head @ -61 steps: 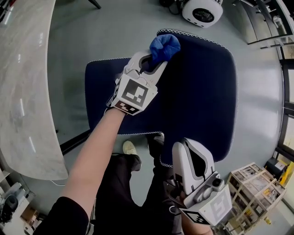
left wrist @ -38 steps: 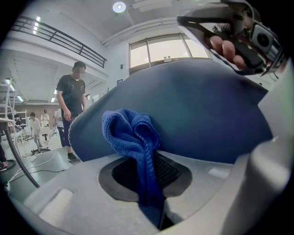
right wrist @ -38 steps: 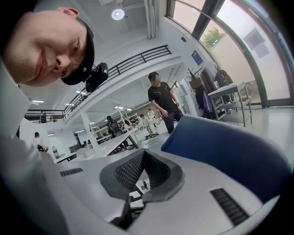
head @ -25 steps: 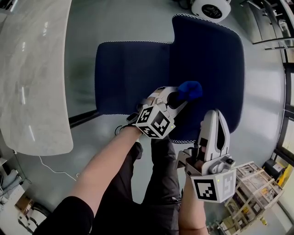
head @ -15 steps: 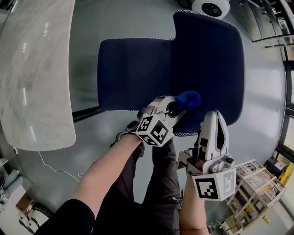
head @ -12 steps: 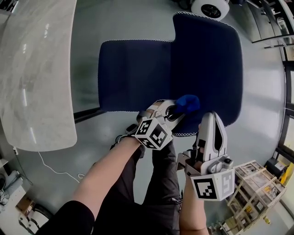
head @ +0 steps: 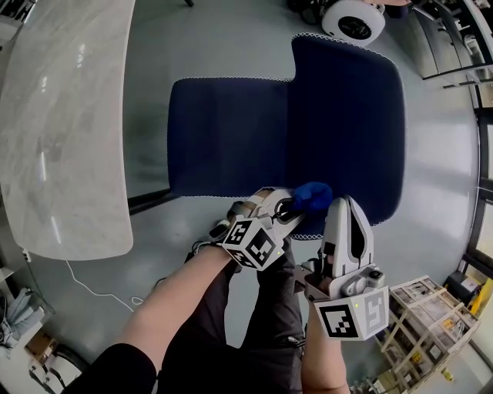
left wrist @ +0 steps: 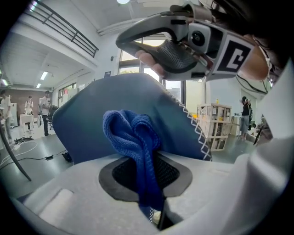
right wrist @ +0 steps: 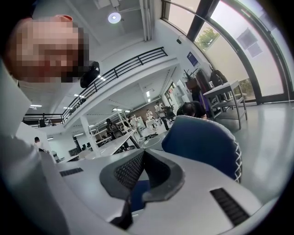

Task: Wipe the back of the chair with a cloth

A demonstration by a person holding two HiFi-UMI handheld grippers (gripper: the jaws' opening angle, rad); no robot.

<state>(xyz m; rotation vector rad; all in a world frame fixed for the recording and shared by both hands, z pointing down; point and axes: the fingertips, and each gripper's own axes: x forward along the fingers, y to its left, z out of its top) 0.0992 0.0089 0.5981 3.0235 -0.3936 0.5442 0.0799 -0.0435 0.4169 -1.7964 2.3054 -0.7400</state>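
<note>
L gripper [head: 288, 206]: jaws closed on the blue cloth [head: 313, 195]. The cloth is a folded wad sticking out past the tips. L gripper view shows it pinched between the dark mesh pads, hanging down into the gap.

The cloth is pressed on the chair back [head: 347, 115] at its near edge, right by the white zigzag seam and not far from where the back meets the seat [head: 227, 135]. The chair is navy fabric and stands on a grey floor [head: 200, 38].

R gripper [head: 346, 202]: jaws closed, tips together, nothing held. In the R gripper view navy fabric shows through the slot behind the pads, w/ the back's stitched edge beyond. It sits just right of the cloth, tips at the back's near edge; touching or just off, can't tell. In the L gripper view it hangs above the cloth.

L forearm [head: 169, 308] comes up from the bottom of the head view, w/ dark trousers [head: 254, 323] below both grippers.

A marble surface [head: 62, 115] is left of the chair, apart from the seat. A wooden crate [head: 427, 327] is on the floor at bottom right. A white round device [head: 354, 17] sits beyond the back's far edge.
</note>
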